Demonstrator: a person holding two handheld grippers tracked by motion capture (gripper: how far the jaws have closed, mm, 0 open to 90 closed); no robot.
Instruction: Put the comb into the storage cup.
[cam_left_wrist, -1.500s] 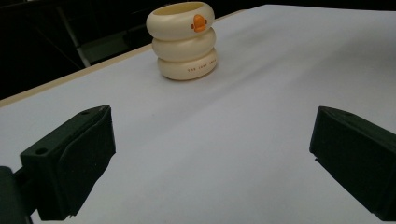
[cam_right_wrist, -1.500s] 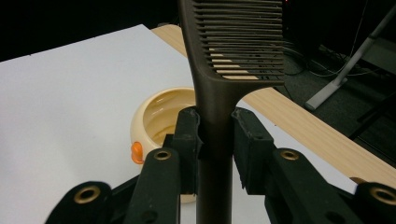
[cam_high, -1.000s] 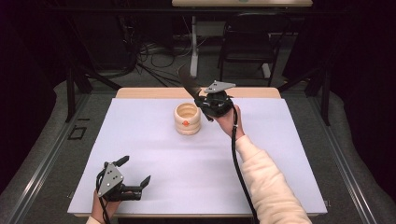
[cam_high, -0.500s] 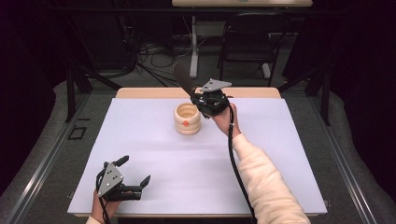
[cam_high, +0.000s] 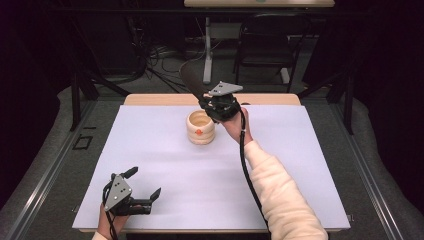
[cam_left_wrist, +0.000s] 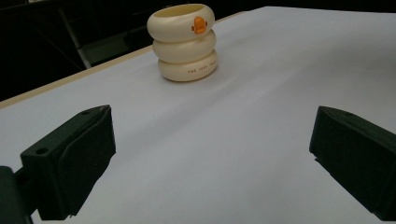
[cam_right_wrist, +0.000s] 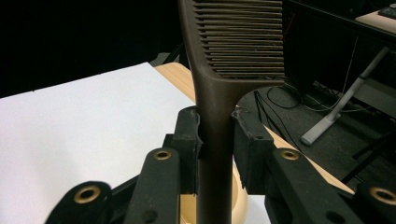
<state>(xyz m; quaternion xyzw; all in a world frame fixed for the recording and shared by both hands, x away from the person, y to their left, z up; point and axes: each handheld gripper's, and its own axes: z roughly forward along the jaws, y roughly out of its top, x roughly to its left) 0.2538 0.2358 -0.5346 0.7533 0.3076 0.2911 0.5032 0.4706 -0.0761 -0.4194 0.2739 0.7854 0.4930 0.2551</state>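
Desk (cam_high: 150, 150), white-topped, otherwise bare. Cream ringed cup (cam_high: 200, 127) upright near far edge, unobstructed. Right hand-held gripper (cam_high: 212, 102) clamped on dark comb (cam_right_wrist: 219, 88), raised just beside and above cup; insertion into cup seemingly left. Left hand-held gripper (cam_high: 145, 187) spread wide, holding nothing, resting near front edge.

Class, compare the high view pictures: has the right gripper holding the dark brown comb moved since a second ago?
Yes, slightly. The right gripper with the dark brown comb has risen a little, away from the cream ringed holder, which stayed put.
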